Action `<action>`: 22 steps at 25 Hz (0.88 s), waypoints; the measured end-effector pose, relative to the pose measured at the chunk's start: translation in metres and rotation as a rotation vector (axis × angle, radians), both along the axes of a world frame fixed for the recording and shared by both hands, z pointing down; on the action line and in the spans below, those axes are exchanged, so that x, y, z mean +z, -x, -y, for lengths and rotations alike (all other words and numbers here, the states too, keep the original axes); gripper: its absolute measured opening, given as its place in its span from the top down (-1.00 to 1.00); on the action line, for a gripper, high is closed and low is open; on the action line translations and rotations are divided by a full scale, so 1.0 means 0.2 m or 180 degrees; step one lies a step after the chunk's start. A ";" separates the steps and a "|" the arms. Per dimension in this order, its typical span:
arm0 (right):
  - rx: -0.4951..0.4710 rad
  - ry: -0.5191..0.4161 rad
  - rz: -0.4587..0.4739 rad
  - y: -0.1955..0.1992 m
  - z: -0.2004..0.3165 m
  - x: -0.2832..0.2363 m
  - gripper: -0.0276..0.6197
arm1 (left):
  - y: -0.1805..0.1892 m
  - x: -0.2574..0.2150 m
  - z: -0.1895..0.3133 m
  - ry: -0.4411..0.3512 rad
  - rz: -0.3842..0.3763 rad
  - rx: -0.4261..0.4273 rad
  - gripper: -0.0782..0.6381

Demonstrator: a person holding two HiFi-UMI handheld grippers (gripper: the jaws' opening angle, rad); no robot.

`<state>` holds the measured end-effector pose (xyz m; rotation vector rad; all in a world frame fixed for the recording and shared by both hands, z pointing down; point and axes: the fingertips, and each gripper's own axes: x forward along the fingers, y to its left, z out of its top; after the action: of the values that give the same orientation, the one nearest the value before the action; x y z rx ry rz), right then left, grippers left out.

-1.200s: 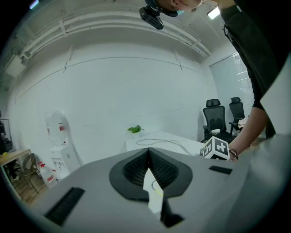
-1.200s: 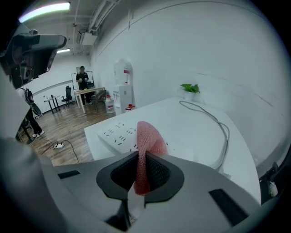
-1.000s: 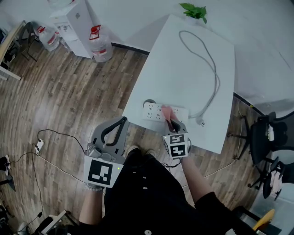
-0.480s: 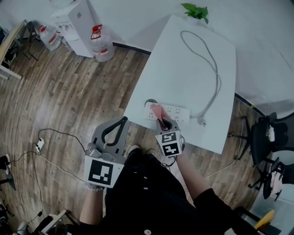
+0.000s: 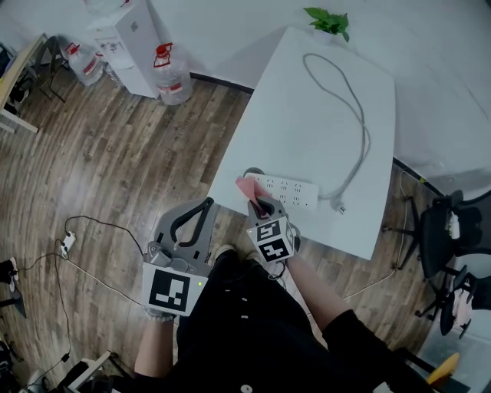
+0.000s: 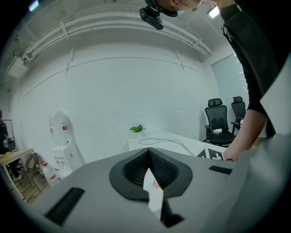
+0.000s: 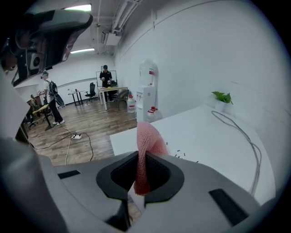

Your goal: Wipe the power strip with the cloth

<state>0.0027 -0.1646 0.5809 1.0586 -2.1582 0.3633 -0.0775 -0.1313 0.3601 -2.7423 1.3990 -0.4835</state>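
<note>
my right gripper [image 5: 259,203] had its jaws pinched on the pink cloth [image 5: 247,186], at the left end of the strip [image 5: 291,191], near the front edge of the white surface [image 5: 322,115]. my left gripper [image 5: 202,207] hung over the wood floor [image 5: 115,153], jaws together on nothing. a grey cord [image 5: 347,96] looped toward a plant [image 5: 326,19] at the far corner. a water dispenser [image 5: 126,38] stood by the wall, office chairs [image 5: 441,230] off to the right.
</note>
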 end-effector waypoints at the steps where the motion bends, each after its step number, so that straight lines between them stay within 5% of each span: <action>1: -0.0037 -0.0001 -0.0006 0.02 0.00 0.00 0.74 | 0.00 0.00 0.00 0.0002 -0.0002 -0.0007 0.75; 12: -0.0164 -0.0017 -0.0007 0.08 -0.01 0.00 0.74 | 0.02 -0.01 -0.01 -0.0010 -0.0022 -0.0050 0.75; 22: 0.0113 -0.0186 0.0079 -0.04 0.01 -0.12 0.74 | -0.03 -0.02 -0.01 -0.0034 -0.0057 0.0064 0.75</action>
<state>0.0110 -0.1660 0.5572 1.1316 -2.1861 0.3333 -0.0721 -0.1300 0.3565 -2.7563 1.3723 -0.4502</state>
